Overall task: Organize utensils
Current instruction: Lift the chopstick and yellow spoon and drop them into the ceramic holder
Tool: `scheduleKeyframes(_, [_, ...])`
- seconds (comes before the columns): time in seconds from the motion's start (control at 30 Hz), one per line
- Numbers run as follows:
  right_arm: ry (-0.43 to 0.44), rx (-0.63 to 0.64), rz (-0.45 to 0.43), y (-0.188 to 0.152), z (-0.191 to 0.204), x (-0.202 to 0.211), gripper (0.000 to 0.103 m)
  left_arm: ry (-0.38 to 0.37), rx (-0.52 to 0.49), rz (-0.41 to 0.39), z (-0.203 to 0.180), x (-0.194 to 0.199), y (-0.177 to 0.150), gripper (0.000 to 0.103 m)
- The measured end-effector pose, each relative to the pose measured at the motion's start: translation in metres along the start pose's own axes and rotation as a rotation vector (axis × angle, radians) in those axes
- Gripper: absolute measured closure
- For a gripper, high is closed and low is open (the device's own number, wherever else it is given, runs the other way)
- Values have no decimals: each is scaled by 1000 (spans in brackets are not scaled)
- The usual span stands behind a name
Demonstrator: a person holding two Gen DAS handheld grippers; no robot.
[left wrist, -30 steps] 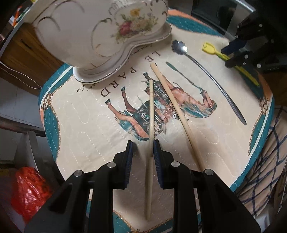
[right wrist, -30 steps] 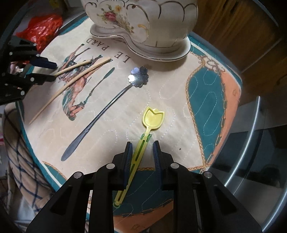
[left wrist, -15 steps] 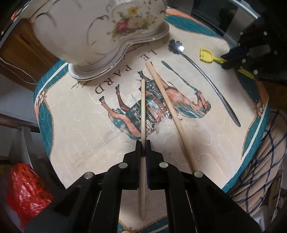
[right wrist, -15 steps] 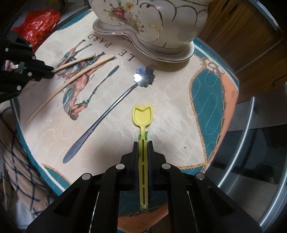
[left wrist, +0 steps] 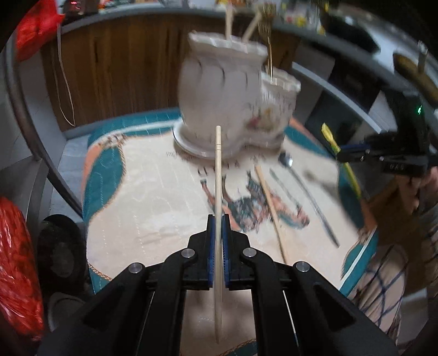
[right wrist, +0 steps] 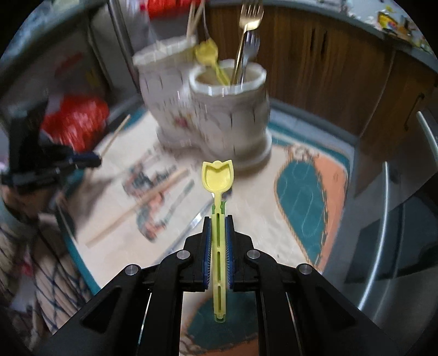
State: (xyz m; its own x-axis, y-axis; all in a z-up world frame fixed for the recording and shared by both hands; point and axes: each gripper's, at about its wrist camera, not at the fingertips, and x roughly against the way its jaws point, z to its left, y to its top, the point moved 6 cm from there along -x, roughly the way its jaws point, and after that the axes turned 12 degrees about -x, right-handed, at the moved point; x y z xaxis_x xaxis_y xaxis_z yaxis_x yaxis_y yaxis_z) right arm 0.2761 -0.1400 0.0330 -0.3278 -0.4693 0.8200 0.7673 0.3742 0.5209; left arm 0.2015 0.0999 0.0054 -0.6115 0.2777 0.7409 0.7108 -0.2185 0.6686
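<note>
My left gripper is shut on a wooden chopstick and holds it lifted, pointing at the white ceramic utensil holder. My right gripper is shut on a yellow tulip-shaped spoon, raised above the mat and aimed at the holder. The holder's two cups carry chopsticks, a yellow spoon and forks. A second chopstick and a long metal spoon lie on the mat. The right gripper also shows in the left wrist view.
The printed mat covers a small round table. A red bag sits at lower left. Wooden cabinets stand behind the holder. A metal appliance is at the right. Checked cloth hangs at the table edge.
Both grippers closed on their utensils, then lifted them off the mat and tilted up, so the holder's top has come into view. The views are motion-blurred.
</note>
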Motion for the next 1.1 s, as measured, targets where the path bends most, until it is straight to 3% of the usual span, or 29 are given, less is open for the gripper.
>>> scheduleKeyframes(0.27, [151,-86,-216,23,17,30,93,6,48,-229,-1,24,38,99])
scheduleKeyframes(0.67, [234,-158,-388,49,14,34,93,116,-9,-360,-1,33,71,99])
scheduleKeyframes(1.1, [294,-172,-502,88,14,42,93,157,-17,-509,13,50,125,99])
